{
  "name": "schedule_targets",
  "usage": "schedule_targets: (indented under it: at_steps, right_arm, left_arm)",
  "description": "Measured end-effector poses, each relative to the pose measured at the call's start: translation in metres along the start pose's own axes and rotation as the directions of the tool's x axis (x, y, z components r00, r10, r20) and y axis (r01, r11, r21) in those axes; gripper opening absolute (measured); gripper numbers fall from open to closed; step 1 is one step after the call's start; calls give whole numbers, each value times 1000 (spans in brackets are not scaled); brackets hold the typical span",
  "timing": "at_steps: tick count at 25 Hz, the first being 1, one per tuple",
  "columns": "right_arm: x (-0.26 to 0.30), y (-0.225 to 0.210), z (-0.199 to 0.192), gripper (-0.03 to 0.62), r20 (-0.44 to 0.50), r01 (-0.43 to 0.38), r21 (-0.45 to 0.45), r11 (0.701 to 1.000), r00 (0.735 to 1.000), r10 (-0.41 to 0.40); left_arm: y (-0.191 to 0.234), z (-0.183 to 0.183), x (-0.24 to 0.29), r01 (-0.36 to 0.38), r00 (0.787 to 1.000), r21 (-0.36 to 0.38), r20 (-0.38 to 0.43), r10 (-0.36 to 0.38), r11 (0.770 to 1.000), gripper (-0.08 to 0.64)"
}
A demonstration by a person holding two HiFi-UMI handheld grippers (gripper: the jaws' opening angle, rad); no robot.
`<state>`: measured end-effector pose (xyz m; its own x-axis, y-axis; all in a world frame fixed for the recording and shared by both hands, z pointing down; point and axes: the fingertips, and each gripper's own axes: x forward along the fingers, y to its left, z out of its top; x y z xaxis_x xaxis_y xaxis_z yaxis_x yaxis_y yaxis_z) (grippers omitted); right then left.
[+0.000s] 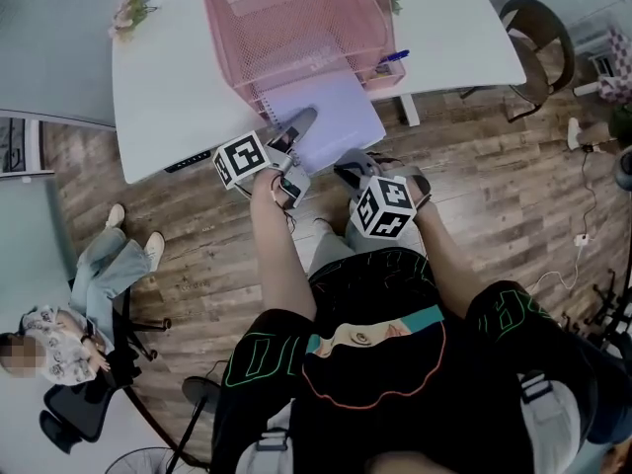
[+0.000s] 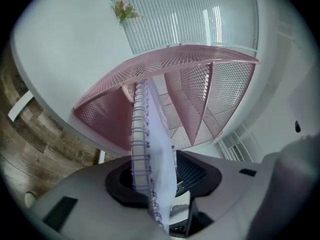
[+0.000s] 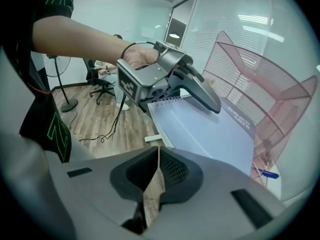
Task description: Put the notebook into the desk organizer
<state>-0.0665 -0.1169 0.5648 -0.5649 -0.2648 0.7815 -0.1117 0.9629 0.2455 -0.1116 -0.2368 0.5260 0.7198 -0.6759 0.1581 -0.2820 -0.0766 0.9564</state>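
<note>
A lavender spiral notebook [image 1: 336, 117] lies flat on the white table [image 1: 168, 87], its far end inside the pink mesh desk organizer [image 1: 296, 28]. My left gripper [image 1: 296, 126] straddles the notebook's near-left corner at the wire spine. In the left gripper view the notebook [image 2: 150, 159] stands edge-on between the jaws, with a gap to one pad, and runs into the organizer [image 2: 190, 84]. My right gripper [image 1: 351, 171] hangs just off the table's near edge, shut and empty. The right gripper view shows the notebook [image 3: 210, 134] and the left gripper [image 3: 200, 91] on it.
A blue pen [image 1: 393, 57] lies beside the organizer's right side. A small flower bunch [image 1: 128, 10] sits at the table's far left corner. A chair [image 1: 538, 38] stands to the right, and a seated person [image 1: 69, 334] is on the wooden floor at lower left.
</note>
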Motion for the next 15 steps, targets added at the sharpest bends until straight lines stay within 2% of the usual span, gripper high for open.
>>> schedule_targets:
  at_steps: [3,4,6,10,15]
  right_arm:
    - [-1,-8,12,15,32,52,11,999,998,-52]
    - [-1,-10,15,15,39,64,14,998,997,-65]
    - [0,-12,20,11,40,73,6,997,997,-73]
    - [3,-13,26,11,47,99,10,995,994,-99]
    - [2,-19,41,11,96,159,9,987,983,-160]
  left_arm:
    - [-1,-3,-8,-26,999,64,-22,27,998,261]
    - [-1,-5,-11,-36,999,89,-26,39,995,275]
    - [-2,-7,-17,-45,998,128,-26,49,991,285]
    - [-8,-7,-26,-28,999,160,-20,32,987,290]
    - [-5,-5,-38,-74,997,207,-13,79,975,295]
